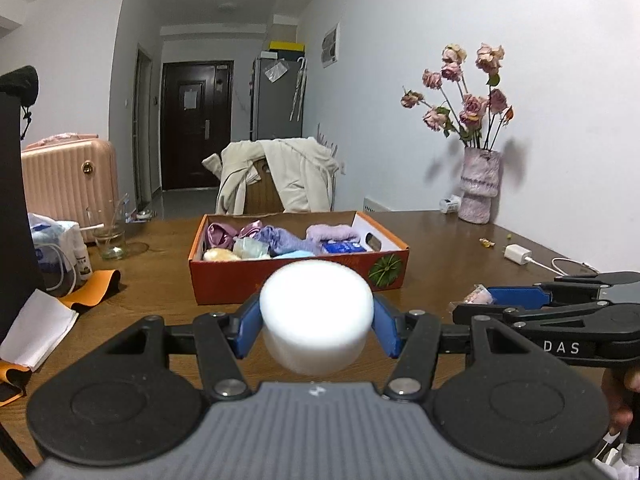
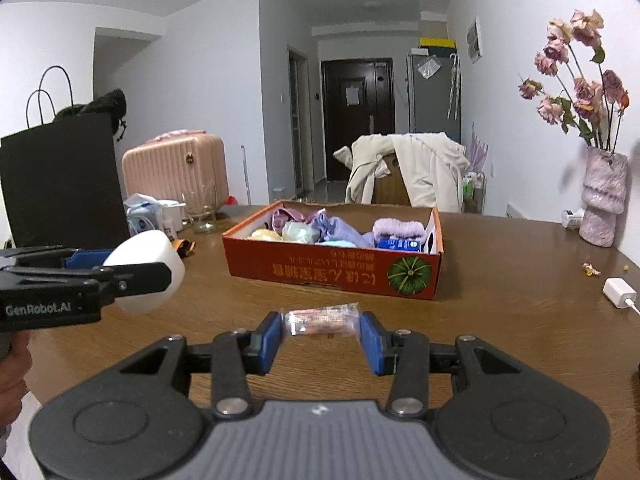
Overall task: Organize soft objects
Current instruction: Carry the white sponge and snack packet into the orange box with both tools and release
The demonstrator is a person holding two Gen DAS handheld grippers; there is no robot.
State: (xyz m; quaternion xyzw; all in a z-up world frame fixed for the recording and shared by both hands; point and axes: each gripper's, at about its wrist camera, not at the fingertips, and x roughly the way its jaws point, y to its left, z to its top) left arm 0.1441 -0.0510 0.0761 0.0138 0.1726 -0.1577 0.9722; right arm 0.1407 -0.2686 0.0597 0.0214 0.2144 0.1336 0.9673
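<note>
Left wrist view: the left gripper (image 1: 316, 320) is clamped on a white foam cylinder (image 1: 316, 316), its blue pads pressed against both sides, held above the wooden table (image 1: 440, 248) just in front of the orange cardboard box (image 1: 296, 280). The box already holds soft things: a lilac folded cloth (image 1: 332, 233), a purple crumpled cloth (image 1: 280, 238), a yellowish soft lump (image 1: 220, 255) and a blue packet (image 1: 343, 246). To the right of the box and nearer the camera, the right gripper (image 2: 319, 326) is closed on a small clear-wrapped pinkish packet (image 2: 320, 320), pads touching its ends. Beyond the box, a chair draped with a cream jacket (image 1: 288, 176); far right of it, a vase of dried roses (image 1: 478, 184)
</note>
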